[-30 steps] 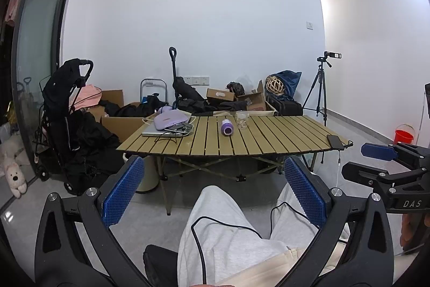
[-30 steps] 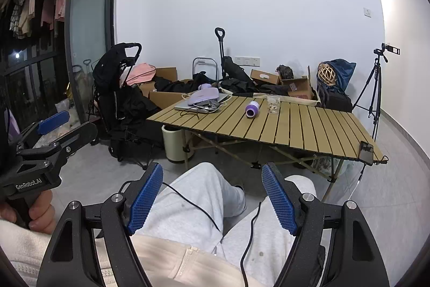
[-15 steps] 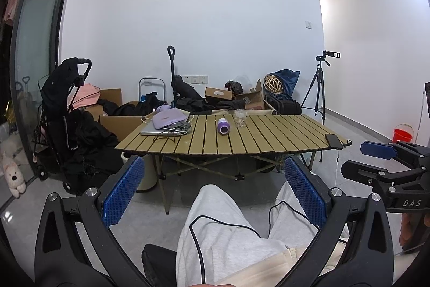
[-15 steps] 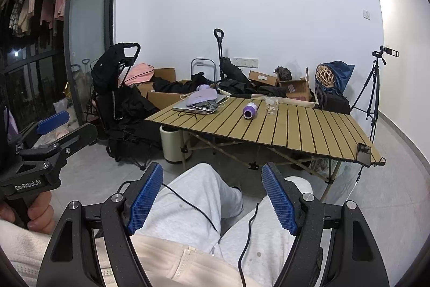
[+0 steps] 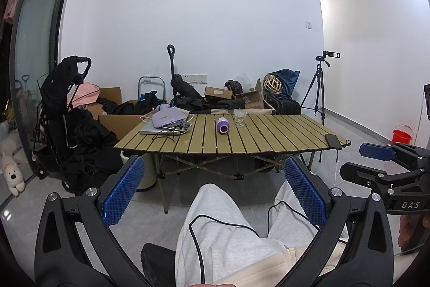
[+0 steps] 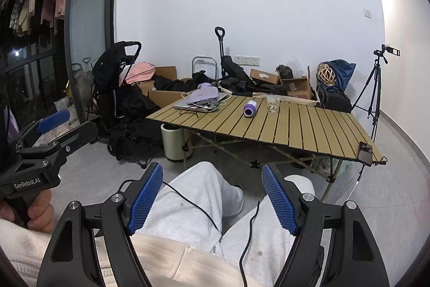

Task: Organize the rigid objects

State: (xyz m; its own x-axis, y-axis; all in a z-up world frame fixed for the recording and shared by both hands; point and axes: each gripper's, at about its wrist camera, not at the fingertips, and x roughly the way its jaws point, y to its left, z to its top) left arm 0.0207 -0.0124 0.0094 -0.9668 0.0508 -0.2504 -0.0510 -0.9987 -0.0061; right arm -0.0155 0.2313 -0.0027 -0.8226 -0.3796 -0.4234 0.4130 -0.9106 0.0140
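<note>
A slatted table carries a toppled purple bottle, glass cup at its 3 o'clock. Likely light, rigid, roll-prone: grasp mid-body. Left gripper and right gripper gape, empty.

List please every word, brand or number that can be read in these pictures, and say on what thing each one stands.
"DAS": on the black body of the right gripper, seen from the left wrist camera.
"GenRobot.AI": on the black body of the left gripper, seen from the right wrist camera.
The printed labels on the cardboard boxes behind the table are too small to read.
</note>
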